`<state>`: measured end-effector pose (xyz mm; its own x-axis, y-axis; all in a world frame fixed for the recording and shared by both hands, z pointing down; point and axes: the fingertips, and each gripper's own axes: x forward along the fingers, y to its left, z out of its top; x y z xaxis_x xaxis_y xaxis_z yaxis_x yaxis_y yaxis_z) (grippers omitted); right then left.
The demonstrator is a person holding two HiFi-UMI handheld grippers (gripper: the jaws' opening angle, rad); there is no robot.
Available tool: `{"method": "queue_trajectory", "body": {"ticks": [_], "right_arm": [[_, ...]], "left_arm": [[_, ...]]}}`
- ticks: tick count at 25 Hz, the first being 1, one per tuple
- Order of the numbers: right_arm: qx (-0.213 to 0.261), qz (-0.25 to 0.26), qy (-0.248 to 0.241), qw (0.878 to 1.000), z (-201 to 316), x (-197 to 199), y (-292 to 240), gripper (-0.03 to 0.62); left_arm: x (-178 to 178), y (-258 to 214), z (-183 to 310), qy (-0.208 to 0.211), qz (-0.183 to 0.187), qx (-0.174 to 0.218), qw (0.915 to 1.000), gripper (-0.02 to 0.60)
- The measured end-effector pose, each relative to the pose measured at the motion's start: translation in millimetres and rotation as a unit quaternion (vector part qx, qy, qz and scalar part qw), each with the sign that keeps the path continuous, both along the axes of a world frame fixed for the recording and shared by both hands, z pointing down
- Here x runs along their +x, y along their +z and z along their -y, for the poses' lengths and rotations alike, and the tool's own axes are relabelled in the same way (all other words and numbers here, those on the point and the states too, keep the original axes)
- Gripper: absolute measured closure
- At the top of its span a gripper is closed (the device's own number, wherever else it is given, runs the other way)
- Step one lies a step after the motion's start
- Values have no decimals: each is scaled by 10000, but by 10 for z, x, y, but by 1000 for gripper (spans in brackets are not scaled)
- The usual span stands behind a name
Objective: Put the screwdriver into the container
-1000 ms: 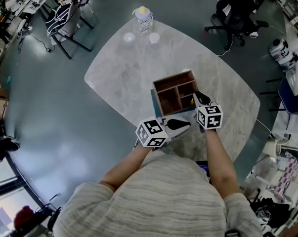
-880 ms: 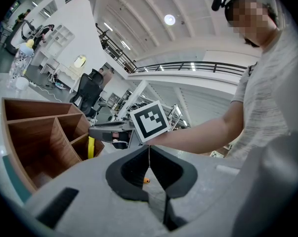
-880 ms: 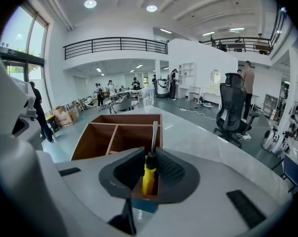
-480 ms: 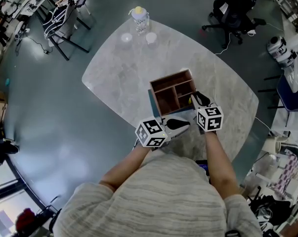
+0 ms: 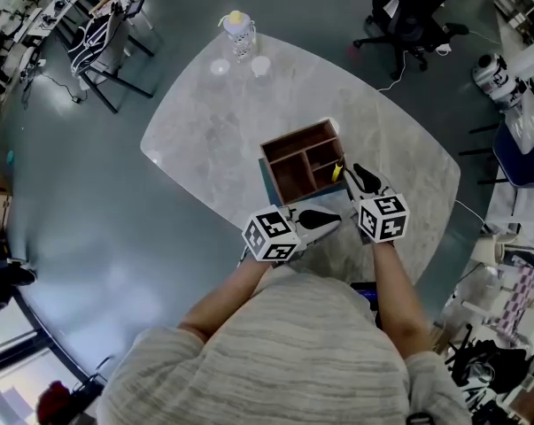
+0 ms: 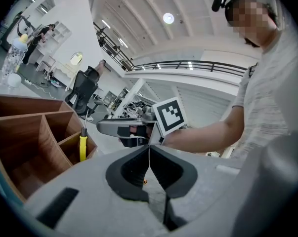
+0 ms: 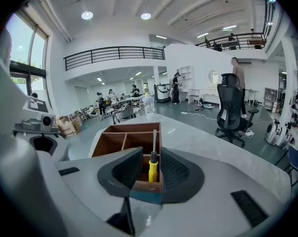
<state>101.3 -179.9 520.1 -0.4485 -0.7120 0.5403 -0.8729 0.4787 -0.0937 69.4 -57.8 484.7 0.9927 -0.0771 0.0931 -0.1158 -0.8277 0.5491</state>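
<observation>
**Head view:** we see container (image 5: 289,175) on tabletop (image 5: 213,122). Screwdriver (image 5: 337,173) stands in small compartment nearest right hand-held gripper (image 5: 366,181). Left hand-held gripper (image 5: 318,221) sits near front wall.

**Left gripper view:** jaws closed tip to tip, nothing held. Screwdriver (image 6: 82,147) leans on compartment wall, apart from right hand-held gripper (image 6: 119,127).

**Right gripper view:** jaws spread. Yellow handle (image 7: 153,169) shows through gap, not clamped.

We judge placement done, tool released. Next move: draw right hand-held gripper straight back, clear of shaft, no tipping.
</observation>
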Motion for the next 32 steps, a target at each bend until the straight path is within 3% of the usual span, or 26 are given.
{"method": "queue_trajectory", "body": {"ticks": [16, 32], "right_arm": [[-583, -290, 340, 9973, -488, 862, 234, 510], [-1835, -617, 424, 9802, -938, 1450, 1038, 499]], "left_arm": [[186, 36, -79, 293, 49, -12, 9996, 566], [412, 104, -191, 502, 185, -113, 9985, 566]]}}
